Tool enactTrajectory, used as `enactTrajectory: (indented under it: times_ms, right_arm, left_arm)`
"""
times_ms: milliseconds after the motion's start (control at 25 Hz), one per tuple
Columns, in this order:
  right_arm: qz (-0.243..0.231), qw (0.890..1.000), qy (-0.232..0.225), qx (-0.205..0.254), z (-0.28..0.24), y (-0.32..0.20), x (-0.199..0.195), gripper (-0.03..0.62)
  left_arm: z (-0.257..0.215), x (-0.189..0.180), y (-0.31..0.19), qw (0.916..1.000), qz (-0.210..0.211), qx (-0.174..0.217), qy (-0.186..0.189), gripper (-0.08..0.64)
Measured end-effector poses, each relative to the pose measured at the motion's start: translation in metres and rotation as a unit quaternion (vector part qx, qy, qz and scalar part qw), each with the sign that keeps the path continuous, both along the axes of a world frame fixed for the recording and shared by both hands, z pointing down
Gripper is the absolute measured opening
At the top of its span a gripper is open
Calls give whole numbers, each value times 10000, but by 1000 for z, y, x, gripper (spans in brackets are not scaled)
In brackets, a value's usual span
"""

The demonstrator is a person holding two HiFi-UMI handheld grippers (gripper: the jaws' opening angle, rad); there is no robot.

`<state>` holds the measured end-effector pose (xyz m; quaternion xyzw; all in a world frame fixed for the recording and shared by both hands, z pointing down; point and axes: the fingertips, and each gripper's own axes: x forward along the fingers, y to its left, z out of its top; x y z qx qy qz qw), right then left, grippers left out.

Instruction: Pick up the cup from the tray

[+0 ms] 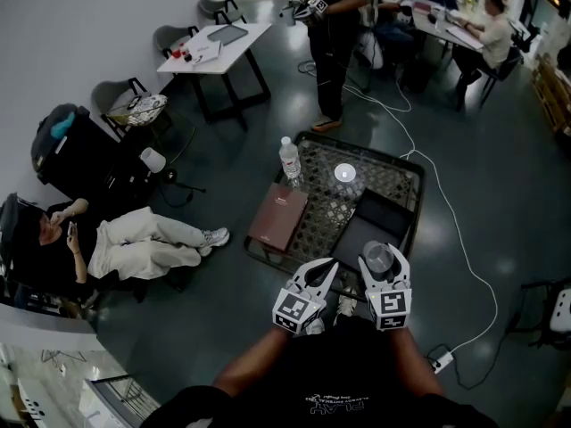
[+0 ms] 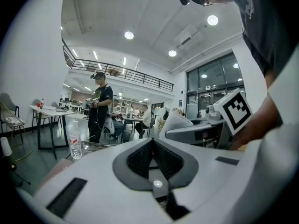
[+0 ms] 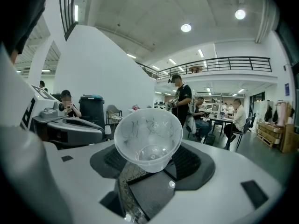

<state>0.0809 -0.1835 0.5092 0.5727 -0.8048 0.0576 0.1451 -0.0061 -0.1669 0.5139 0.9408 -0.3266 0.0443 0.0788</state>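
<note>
The tray (image 1: 417, 194) stood on open dark floor with free room on its left, near and far sides; a white cable (image 1: 455, 230) ran along the floor past its right rim to a power strip (image 1: 441, 360). One clear cup (image 1: 377, 255) was off the surface, gripped by the right gripper (image 1: 385, 266), whose fingers pressed its sides above the tray's near right part. The left gripper (image 1: 326, 270) hung just beside it with its fingers closed together on nothing. On the tray lay one bottle (image 1: 289, 160) upright at the far left corner, one brown book (image 1: 278, 216) overhanging the left rim, one white round object (image 1: 345, 173) and two dark flat slabs (image 1: 385, 212). One person (image 1: 335, 34) stood beyond the far rim; another (image 1: 134, 239) sat well to the left.
</note>
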Motion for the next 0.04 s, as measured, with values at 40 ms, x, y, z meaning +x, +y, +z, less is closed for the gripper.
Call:
enactTrajectory:
  times_ms: [40]
  right_arm:
    - [6, 10000, 2, -12, 1, 0, 0, 291]
  left_arm:
    - [-1, 0, -1, 10000, 6, 1, 3, 9]
